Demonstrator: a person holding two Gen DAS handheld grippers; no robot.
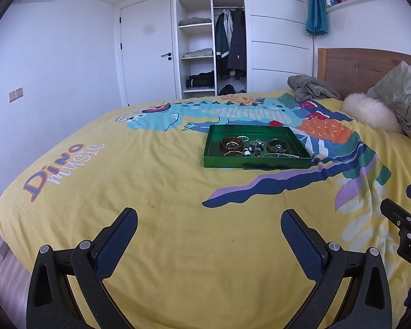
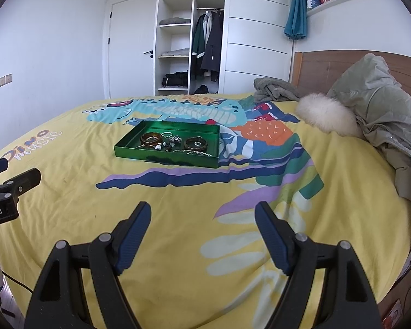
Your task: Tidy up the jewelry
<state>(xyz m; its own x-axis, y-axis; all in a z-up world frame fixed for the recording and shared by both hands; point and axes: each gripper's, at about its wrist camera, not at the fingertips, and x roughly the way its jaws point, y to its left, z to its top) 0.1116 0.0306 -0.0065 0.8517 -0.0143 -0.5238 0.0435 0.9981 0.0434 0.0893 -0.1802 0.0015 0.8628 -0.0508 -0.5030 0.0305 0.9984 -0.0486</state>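
A green tray (image 1: 227,161) (image 2: 128,152) lies on the yellow bed cover, well ahead of both grippers. Inside it sit two brown bangles, one at the left (image 1: 231,144) (image 2: 151,138) and one at the right (image 1: 277,145) (image 2: 196,142), plus thin bracelets (image 1: 283,155) (image 2: 194,152) and small rings and charms (image 1: 253,146) (image 2: 169,139). My left gripper (image 1: 209,218) hovers open over the near bed with nothing between its fingers. My right gripper (image 2: 202,211) is likewise open and empty. Each gripper shows at the edge of the other's view.
The bed (image 1: 150,192) (image 2: 260,246) spreads wide with bare cover between the grippers and the tray. A grey cloth (image 1: 311,87) (image 2: 274,87), a white fur puff (image 1: 370,112) (image 2: 327,115) and an olive jacket (image 2: 383,115) lie by the wooden headboard. An open wardrobe stands behind.
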